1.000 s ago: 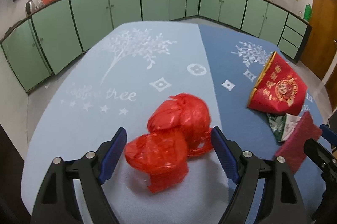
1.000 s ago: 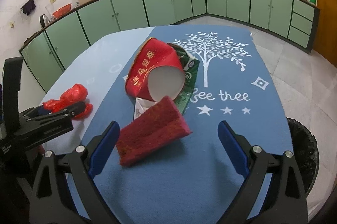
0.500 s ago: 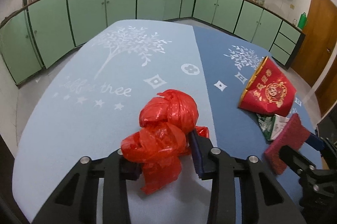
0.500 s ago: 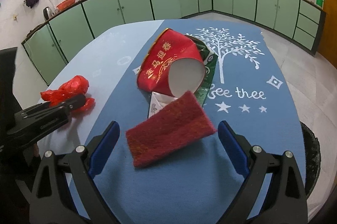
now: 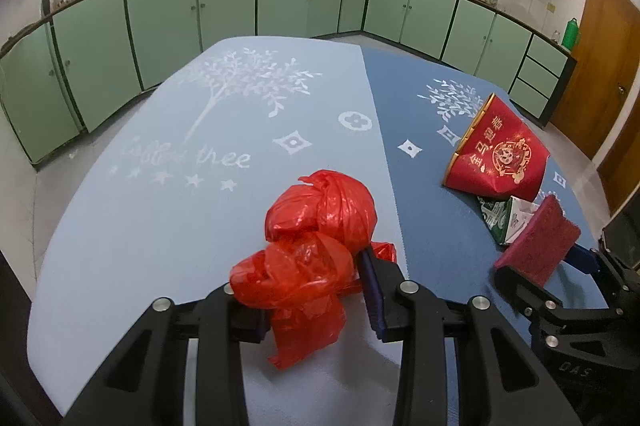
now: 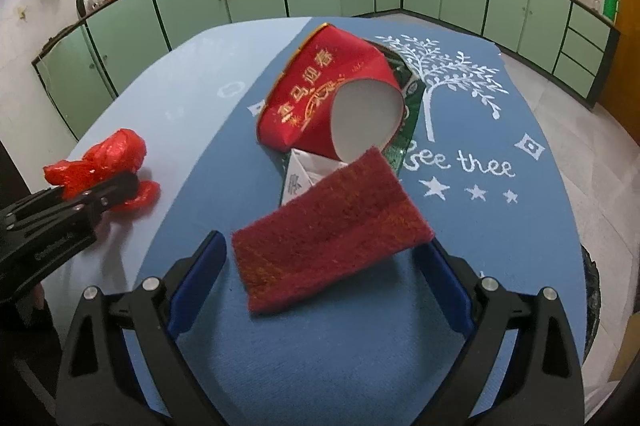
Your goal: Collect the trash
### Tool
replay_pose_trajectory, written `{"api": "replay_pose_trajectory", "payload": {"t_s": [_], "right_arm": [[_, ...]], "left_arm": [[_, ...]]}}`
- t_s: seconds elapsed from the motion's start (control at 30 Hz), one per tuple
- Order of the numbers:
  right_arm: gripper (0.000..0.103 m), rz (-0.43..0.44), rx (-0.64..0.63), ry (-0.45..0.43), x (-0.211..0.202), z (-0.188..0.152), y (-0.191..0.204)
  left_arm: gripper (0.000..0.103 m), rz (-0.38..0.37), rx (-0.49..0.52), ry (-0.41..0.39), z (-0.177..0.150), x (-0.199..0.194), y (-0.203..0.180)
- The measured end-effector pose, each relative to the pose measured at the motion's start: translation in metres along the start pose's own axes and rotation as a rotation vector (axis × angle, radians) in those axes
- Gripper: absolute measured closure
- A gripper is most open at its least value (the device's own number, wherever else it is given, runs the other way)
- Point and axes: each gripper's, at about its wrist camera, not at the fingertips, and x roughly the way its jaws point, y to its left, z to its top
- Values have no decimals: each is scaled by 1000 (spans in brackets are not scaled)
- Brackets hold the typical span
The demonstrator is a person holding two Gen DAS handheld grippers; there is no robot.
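On a kitchen table draped in a two-tone blue cloth [image 5: 168, 226] printed with white trees, the left gripper [image 5: 316, 290] is clamped on a crumpled red plastic bag [image 5: 316, 250] lying on the cloth's pale half; its jaws have just been closing, pads pressed into the plastic. Right of the bag, on the dark-blue half, a crushed red paper tub with gold lettering [image 6: 320, 93] lies on its side atop a flattened green-and-white carton [image 6: 298, 173]. Just right again, the right gripper [image 6: 320, 274] stands wide open around a dark-red rectangular scouring pad [image 6: 332, 230], which leans on the carton; its blue pads [image 6: 196, 278] flank the pad without squeezing it.
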Motion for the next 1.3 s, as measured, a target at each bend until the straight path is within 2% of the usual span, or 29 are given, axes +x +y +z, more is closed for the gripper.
{"api": "replay_pose_trajectory", "payload": {"t_s": [0.3,0.4,0.53,0.83,0.9,1.1,1.3], "right_arm": [[11,-1,-42,11,3,-2,7],[25,8,-42,4,2,-1,5],[34,26,-51,-3,-1,-1,2],[36,65,-34,-34,-15,-3,-5],[41,73,-33,-45,-23,-2,-10],[42,81,-26,-72,-38,-1,-21],[50,97,-13,-68,-41,-5,-30]], "left_arm": [[66,0,7,1,0,0,-3],[66,1,10,0,0,-1,-5],[66,1,12,-2,0,-2,-6],[66,0,20,-13,-1,-10,-13],[66,-2,24,-17,-2,-13,-17],[66,-18,44,-34,-1,-21,-30],[66,-29,55,-35,-1,-23,-39]]}}
